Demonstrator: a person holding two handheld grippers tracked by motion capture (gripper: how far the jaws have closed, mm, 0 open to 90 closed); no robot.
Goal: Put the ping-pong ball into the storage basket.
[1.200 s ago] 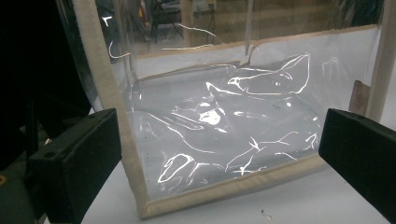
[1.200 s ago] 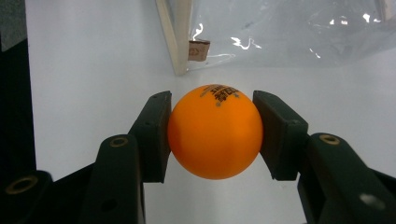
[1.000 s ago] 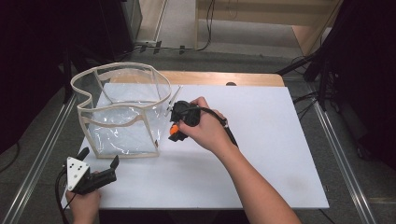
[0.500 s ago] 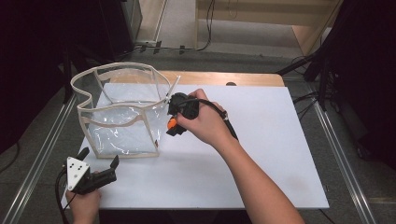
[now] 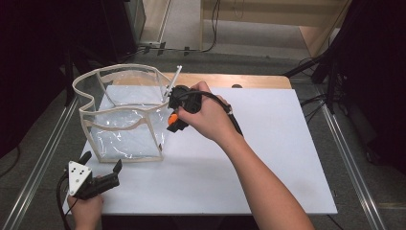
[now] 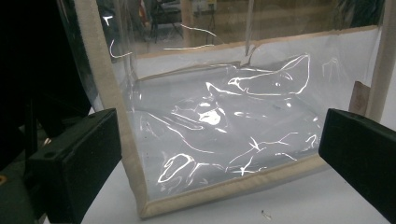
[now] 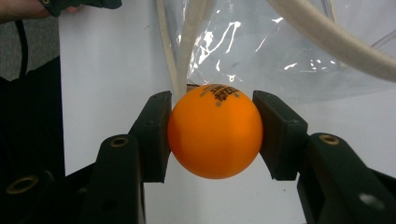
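Observation:
An orange ping-pong ball (image 7: pixel 214 131) with dark print sits clamped between the jaws of my right gripper (image 7: pixel 214 133). From the high view, that gripper (image 5: pixel 173 120) hovers at the right front corner of a clear plastic bag (image 5: pixel 125 115) with cream fabric edging, the ball (image 5: pixel 173 117) just beside the bag's rim. My left gripper (image 5: pixel 100 165) rests near the table's front left corner, open and holding nothing. In the left gripper view the bag (image 6: pixel 224 130) stands upright close ahead, its open top up and its bottom seam on the table.
The white table top (image 5: pixel 268 153) stretches wide to the right of the bag. Metal rails (image 5: pixel 352 163) run along both sides of the table. A wooden strip (image 5: pixel 249 80) lies along the far edge, with dark equipment and cables beyond.
My right gripper has carried the ball up and a little farther back, toward the bag's top rim. The left gripper has stayed put.

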